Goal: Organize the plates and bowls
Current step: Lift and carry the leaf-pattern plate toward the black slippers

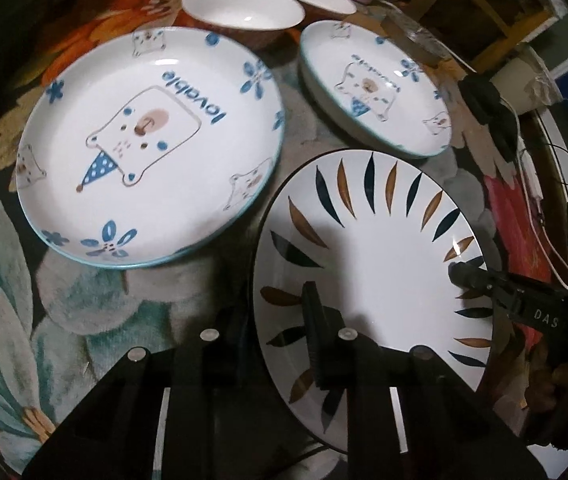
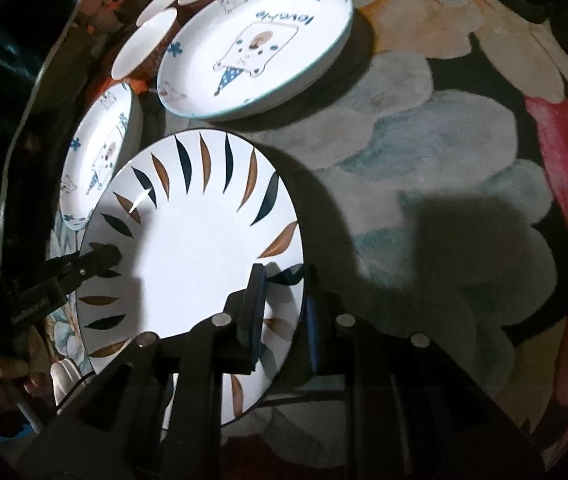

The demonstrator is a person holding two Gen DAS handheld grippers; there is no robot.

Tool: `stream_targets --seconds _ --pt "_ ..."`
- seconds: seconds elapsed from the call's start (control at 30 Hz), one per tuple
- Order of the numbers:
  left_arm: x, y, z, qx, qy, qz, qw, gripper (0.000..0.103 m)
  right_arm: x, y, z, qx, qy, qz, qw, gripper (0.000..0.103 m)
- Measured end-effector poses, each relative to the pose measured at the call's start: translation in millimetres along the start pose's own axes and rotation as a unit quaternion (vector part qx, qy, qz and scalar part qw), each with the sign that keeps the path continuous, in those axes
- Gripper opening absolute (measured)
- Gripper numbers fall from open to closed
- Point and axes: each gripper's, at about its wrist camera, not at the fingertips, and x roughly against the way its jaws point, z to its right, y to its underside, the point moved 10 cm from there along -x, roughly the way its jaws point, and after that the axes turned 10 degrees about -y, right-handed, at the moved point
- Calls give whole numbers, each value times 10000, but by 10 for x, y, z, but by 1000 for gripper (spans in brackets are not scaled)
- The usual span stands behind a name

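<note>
Left claw (image 1: 274, 320), right claw (image 2: 284, 304) both clamp leaf plate (image 1: 368, 264) rim.

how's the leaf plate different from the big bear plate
The leaf plate has dark and brown leaf strokes round its rim; the big bear plate has a bear, blue flowers and "lovable". The leaf plate is gripped at two edges and tilted; the bear plate lies flat, ungripped. Both are white and round.
</note>
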Motion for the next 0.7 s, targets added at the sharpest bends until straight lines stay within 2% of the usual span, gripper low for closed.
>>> stream_targets --seconds 0.2,0.37,0.7 --pt "238 -106 318 -468 64 286 9985 21 277 -45 67 -153 -21 284 9995 18" --pt "306 -230 690 -765 219 338 9963 22 559 -73 230 -350 116 543 9978 17" --pt "159 -386 1827 -1666 594 249 9839 22 1172 -21 1029 -1198 522 1083 9855 17"
